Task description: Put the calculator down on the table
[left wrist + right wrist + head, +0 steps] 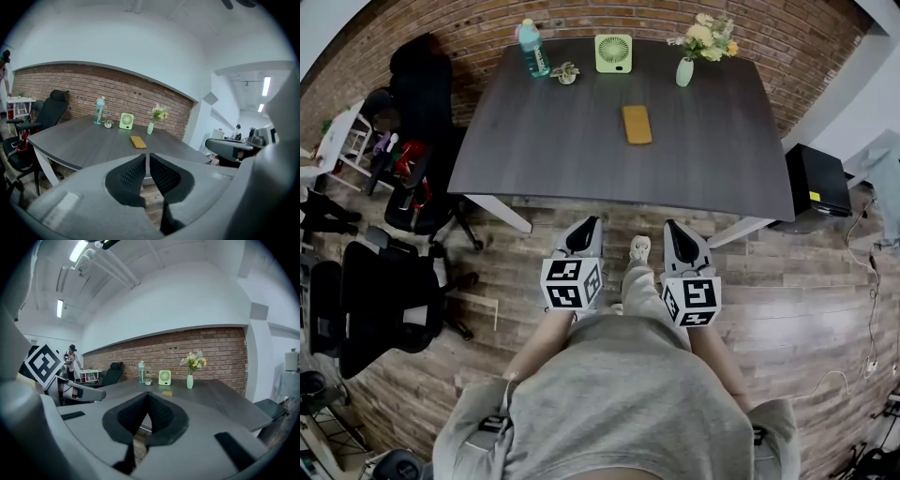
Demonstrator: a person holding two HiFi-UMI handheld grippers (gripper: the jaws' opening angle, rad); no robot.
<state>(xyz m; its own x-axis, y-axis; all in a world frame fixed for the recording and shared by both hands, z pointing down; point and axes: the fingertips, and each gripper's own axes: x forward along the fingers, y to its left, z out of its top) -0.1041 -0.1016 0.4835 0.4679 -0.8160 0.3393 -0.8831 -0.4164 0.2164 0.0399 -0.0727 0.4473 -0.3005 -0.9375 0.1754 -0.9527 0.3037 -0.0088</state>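
Calculator (637,125): yellow-orange, lying flat near the middle of the table (722,173), with nothing touching it.
Left gripper (147,161): jaws pressed together with nothing between them, held short of the table's near edge over the wooden floor (806,281) and pointing toward the table.
Right gripper (147,399): same story, jaws closed on nothing, also short of the table's near edge and well apart from the calculator.
Fan (614,53): green, standing upright at the table's far edge.
Bottle (532,47): upright at the table's far left corner.
Vase (685,71): holds flowers, toward the table's far right.
Office chairs (380,309): black, off the table's left end.
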